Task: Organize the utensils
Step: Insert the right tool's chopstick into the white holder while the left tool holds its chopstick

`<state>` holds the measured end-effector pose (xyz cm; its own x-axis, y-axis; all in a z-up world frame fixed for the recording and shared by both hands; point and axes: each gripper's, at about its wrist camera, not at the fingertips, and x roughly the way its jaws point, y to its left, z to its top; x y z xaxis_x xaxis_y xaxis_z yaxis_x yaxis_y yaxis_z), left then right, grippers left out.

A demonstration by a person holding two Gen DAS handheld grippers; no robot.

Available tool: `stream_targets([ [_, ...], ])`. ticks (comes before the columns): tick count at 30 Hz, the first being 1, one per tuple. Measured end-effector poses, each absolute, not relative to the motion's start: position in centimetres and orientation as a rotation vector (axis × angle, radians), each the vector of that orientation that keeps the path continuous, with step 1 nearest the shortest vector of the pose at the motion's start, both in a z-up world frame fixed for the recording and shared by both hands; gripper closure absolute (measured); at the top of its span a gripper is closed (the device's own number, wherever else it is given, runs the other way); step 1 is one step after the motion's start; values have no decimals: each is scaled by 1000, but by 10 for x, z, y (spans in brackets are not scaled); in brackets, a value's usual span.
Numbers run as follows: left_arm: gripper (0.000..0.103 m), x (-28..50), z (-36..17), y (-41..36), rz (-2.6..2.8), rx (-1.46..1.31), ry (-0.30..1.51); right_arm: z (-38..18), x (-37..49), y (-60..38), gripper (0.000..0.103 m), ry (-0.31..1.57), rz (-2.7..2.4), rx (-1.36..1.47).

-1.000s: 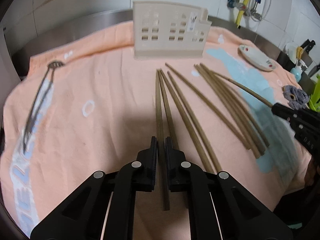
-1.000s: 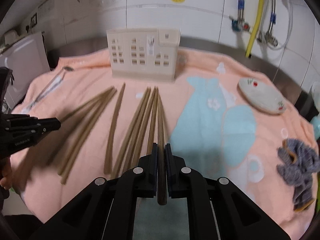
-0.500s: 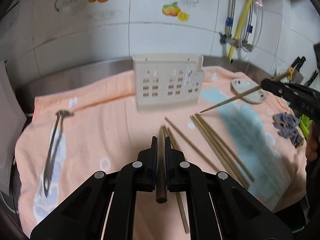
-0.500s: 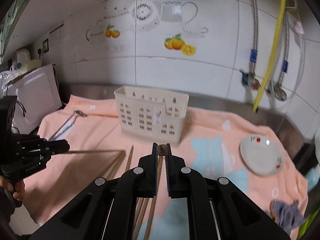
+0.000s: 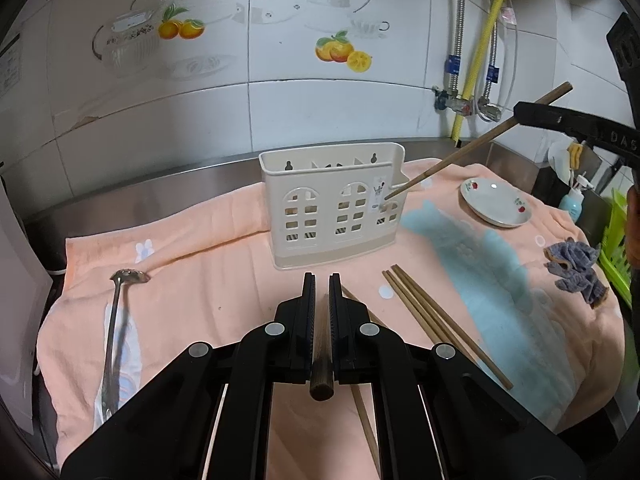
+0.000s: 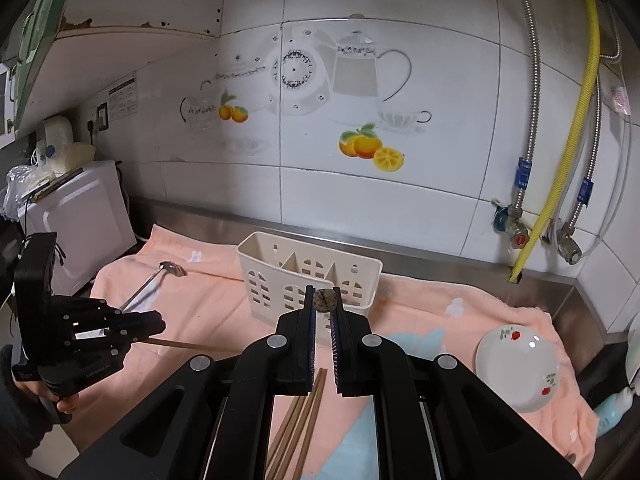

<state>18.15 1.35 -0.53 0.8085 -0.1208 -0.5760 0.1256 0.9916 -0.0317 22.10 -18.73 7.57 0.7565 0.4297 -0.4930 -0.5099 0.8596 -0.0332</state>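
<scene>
Tabletop (image 5: 132,196) of steel, draped with a peach towel (image 5: 208,280) carrying a pale blue print. Cream utensil holder (image 5: 332,204) stands upright at the back of the towel, compartments divided inside (contents not discernible through the cut-outs). Left gripper (image 5: 322,292) held above the towel: jaws clamped on one brown chopstick (image 5: 321,354), whose butt end faces the left wrist camera. Right gripper (image 6: 323,300) also raised, jaws clamped on a second chopstick (image 6: 325,299); in the left wrist view this stick slants down-left, its tip overlapping the holder's upper right corner, contact unclear. Loose chopsticks (image 5: 436,320) lie on the towel near the holder's front right. Metal ladle (image 5: 114,328) lies at the towel's left edge. White saucer (image 5: 496,202) and grey rag (image 5: 576,272) sit at the right.
</scene>
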Motion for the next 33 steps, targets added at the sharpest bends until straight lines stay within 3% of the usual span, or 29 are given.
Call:
stream_targets([
  [33, 97, 179, -8, 17, -152, 19, 596, 52, 203, -178, 96, 528, 574, -194],
])
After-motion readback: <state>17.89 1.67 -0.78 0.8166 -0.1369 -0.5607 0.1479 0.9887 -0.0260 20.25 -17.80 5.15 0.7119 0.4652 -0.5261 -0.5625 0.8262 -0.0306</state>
